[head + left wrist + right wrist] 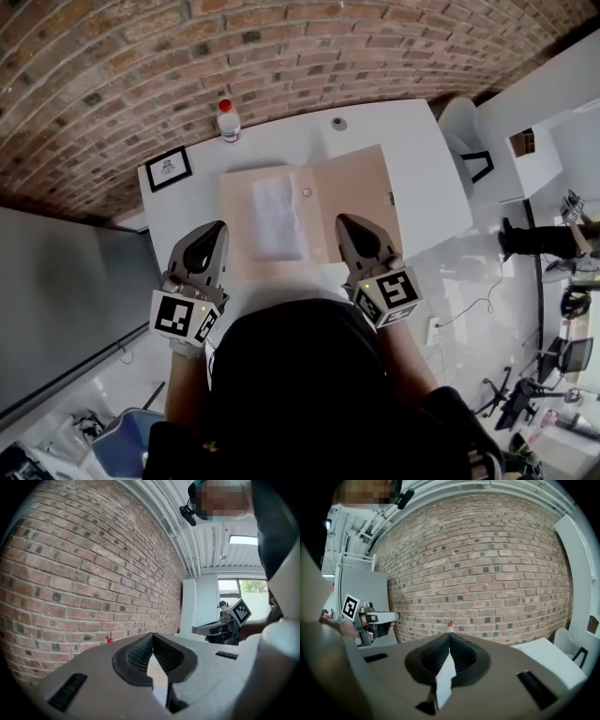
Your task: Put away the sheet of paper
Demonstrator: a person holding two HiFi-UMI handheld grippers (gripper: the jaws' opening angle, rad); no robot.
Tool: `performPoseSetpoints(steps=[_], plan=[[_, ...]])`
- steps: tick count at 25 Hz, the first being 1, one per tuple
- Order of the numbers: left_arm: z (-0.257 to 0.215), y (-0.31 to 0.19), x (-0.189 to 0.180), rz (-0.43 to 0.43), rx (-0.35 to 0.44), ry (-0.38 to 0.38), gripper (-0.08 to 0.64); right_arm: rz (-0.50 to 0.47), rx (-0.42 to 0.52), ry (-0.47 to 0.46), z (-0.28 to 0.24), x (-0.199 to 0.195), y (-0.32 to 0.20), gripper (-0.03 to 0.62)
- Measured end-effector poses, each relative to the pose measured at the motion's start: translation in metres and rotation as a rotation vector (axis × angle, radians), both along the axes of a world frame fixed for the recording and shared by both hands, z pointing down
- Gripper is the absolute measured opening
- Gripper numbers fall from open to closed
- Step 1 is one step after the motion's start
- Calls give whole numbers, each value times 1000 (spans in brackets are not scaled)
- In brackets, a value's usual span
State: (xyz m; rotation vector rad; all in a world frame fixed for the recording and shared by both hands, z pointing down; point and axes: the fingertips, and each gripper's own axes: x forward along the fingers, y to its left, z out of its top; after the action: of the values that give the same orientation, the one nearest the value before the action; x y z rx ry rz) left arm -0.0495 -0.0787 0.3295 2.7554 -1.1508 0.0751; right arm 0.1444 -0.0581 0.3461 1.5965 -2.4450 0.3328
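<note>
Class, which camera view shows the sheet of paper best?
The head view: the sheet of paper lies flat in full view on the open folder. The left gripper view and the right gripper view both look at the brick wall and show none of it.

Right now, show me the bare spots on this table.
Bare: the white table strip right of the open brown folder; the far right corner around the round grommet; the left strip between the framed card and the left gripper. Crowded: the middle, where the folder holds the sheet of paper, and the near edge by the right gripper.
</note>
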Motion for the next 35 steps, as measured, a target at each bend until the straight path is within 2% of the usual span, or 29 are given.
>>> performPoseSetpoints(steps=[6, 10, 35], plan=[[-17, 6, 6, 23, 47, -11, 3, -3, 50, -17, -19, -3, 6, 11], [-17, 8, 13, 40, 52, -18, 3, -2, 38, -5, -17, -3, 9, 11], [-3, 1, 21, 55, 7, -13, 3, 29, -15, -4, 1, 7, 1, 11]])
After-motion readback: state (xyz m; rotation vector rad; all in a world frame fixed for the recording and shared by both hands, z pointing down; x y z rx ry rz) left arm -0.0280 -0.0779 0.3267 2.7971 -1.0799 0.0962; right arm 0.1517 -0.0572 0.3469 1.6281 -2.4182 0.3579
